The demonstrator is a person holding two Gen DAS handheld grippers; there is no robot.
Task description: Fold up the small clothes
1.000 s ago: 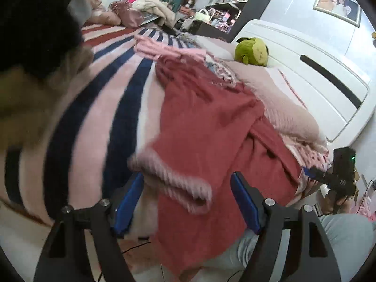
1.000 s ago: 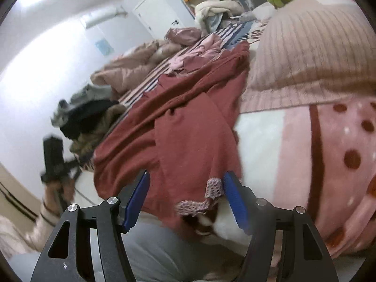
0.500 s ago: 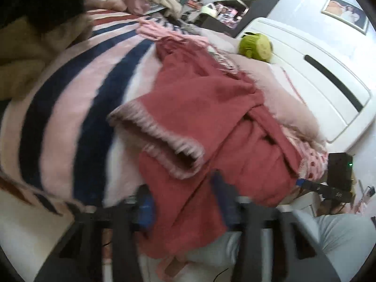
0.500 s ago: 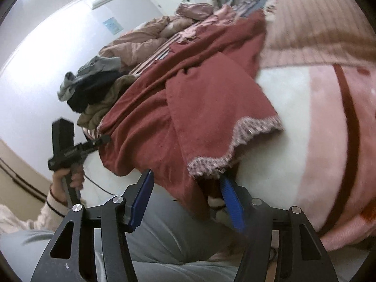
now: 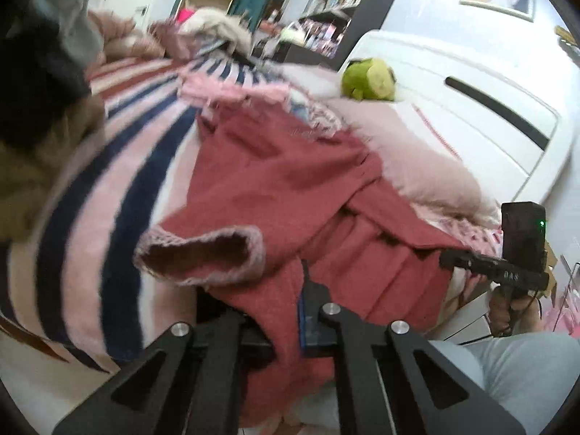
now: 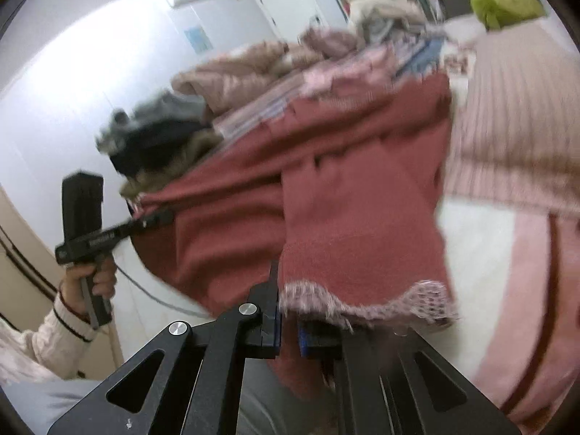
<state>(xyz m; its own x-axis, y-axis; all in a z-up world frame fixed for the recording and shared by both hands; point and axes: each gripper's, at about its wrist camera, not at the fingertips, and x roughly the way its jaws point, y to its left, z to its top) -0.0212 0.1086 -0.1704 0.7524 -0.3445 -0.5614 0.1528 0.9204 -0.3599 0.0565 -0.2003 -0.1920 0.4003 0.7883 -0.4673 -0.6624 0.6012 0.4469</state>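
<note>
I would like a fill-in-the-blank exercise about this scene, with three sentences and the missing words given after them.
1. Both grippers are shut on the near edge of the ____ garment.
2. The trim along that garment's hem is pale ____.
3. The soft toy beside the white headboard is ____.

Missing words: red; pink; green

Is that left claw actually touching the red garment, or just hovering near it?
Touching. In the left wrist view the left gripper has closed on the red garment: the cloth runs down between its fingers, pinched there just below the lace-trimmed cuff.
</note>
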